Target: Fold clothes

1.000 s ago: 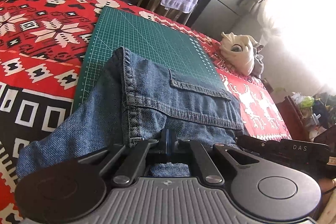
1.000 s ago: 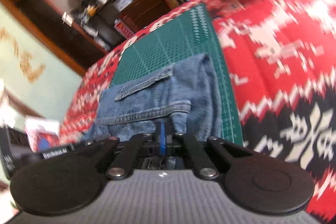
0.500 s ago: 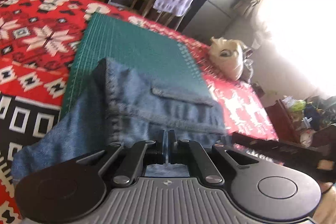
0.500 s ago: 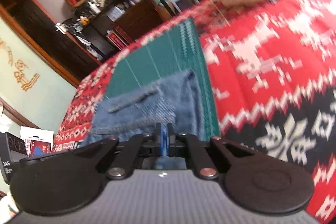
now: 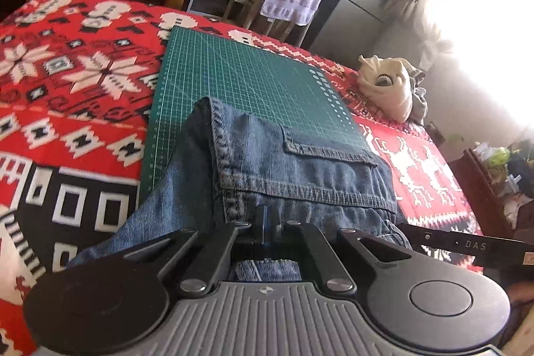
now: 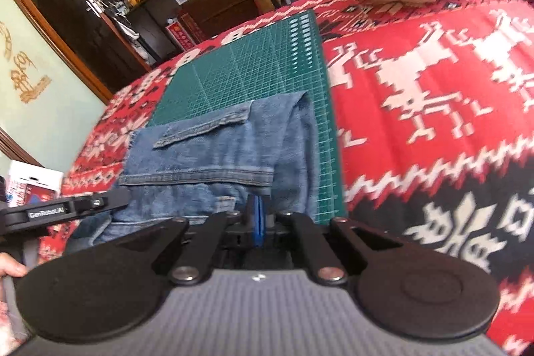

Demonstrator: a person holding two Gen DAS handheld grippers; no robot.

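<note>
Both grippers' fingers (image 5: pixel 267 219) (image 6: pixel 256 216) pinched together (level).

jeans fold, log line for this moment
left gripper shut on jeans | right gripper shut on jeans | jeans on green mat

The far folded edge of the jeans (image 5: pixel 300 169) sits further back on the green cutting mat (image 5: pixel 253 79) than half a second ago, close to where it lay a second ago. In the right wrist view the jeans (image 6: pixel 217 149) look flatter and sharper (earlier frames were blurred), and more of the mat's (image 6: pixel 253 69) grid shows beyond the denim.
</note>
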